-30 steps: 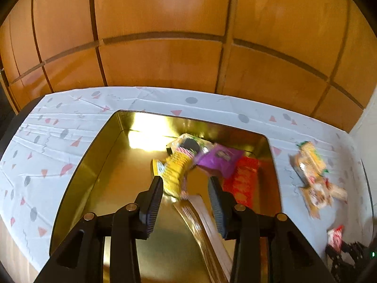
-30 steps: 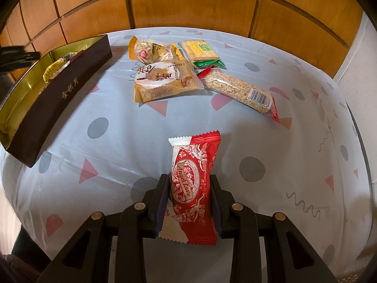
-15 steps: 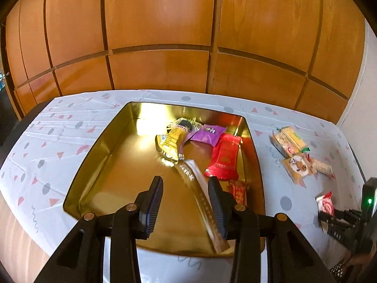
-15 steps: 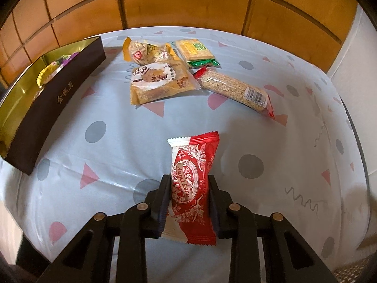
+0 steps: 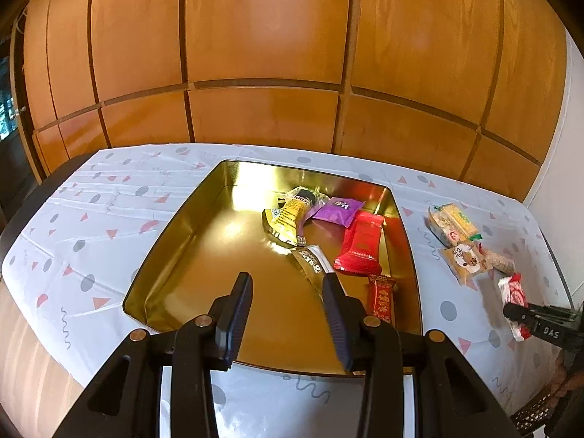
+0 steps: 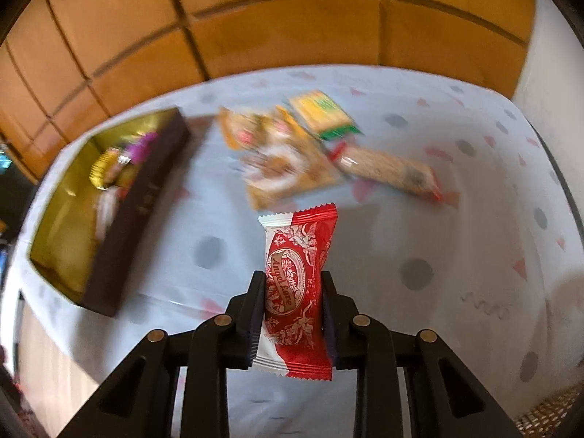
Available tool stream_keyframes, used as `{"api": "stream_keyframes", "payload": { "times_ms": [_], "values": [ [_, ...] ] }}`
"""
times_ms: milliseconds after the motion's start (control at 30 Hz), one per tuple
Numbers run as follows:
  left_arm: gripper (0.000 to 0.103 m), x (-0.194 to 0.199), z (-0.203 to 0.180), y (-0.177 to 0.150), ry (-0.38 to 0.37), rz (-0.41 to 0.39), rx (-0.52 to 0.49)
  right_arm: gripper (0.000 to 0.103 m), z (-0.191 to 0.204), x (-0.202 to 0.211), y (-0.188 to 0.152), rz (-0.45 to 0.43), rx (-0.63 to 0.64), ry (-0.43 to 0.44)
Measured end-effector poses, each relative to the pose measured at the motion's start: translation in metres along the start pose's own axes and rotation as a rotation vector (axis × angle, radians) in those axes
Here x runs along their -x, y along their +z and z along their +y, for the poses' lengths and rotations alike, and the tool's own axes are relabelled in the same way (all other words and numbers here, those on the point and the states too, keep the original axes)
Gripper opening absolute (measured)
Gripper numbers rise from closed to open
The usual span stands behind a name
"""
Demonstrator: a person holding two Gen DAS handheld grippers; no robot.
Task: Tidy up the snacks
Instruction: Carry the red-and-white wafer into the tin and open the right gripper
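- A red-and-white snack packet (image 6: 297, 284) is clamped lengthwise between the pads of the right gripper (image 6: 292, 310); the jaws have just been closing on it, and the wrapper is pinched at its middle.
- The packet is held clear of the tablecloth (image 6: 456, 255), its crimped top end pointing away from the camera and its lower end hanging between the finger bases.
- The right gripper is tilted steeply down toward the table; in the left wrist view it is seen at the right edge (image 5: 518, 314), with the same packet (image 5: 513, 292) in its grip.
- The left gripper (image 5: 288, 314) is angled down over the near rim of the gold tin (image 5: 164, 241), its jaws standing apart with nothing between them.
- Inside the tin lie a yellow packet (image 5: 288, 219), a purple packet (image 5: 337, 210), a large red packet (image 5: 359, 244), a small red packet (image 5: 381, 297) and a long gold bar (image 5: 312, 262) partly hidden behind the left gripper's right finger.
- On the cloth beyond the held packet, loose snacks are grouped: a yellow-and-green cracker pack (image 6: 321, 113), an orange-brown pack (image 6: 284, 164) and a grain bar (image 6: 387, 169), all blurred in the right wrist view.
- The tin's dark outer wall (image 6: 142, 204) stands to the left of that group, well apart from the held packet.
- Wooden panelling (image 5: 262, 36) backs the table.
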State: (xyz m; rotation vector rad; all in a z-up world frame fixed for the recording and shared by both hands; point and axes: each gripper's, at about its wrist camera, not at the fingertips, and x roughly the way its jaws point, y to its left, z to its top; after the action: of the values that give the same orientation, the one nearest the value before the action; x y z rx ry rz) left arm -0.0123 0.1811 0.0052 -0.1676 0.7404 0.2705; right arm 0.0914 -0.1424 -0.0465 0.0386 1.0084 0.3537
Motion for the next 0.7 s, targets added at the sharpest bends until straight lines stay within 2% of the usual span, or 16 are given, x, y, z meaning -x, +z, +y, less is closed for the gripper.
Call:
{"api": "stream_keyframes", "payload": {
  "times_ms": [200,433,700],
  "values": [
    [0.04,-0.002,0.003,-0.004,0.0,0.008,0.012,0.028,0.053,0.012,0.011,-0.017,0.075,0.111],
    [0.04,-0.002,0.014,-0.005,0.018,-0.001,0.04,0.028,0.106,0.008,0.029,0.011,0.087,0.235],
    [0.04,-0.004,0.027,-0.007,0.041,0.0,0.06,0.028,0.159,-0.013,0.048,0.043,0.131,0.258]
  ]
}}
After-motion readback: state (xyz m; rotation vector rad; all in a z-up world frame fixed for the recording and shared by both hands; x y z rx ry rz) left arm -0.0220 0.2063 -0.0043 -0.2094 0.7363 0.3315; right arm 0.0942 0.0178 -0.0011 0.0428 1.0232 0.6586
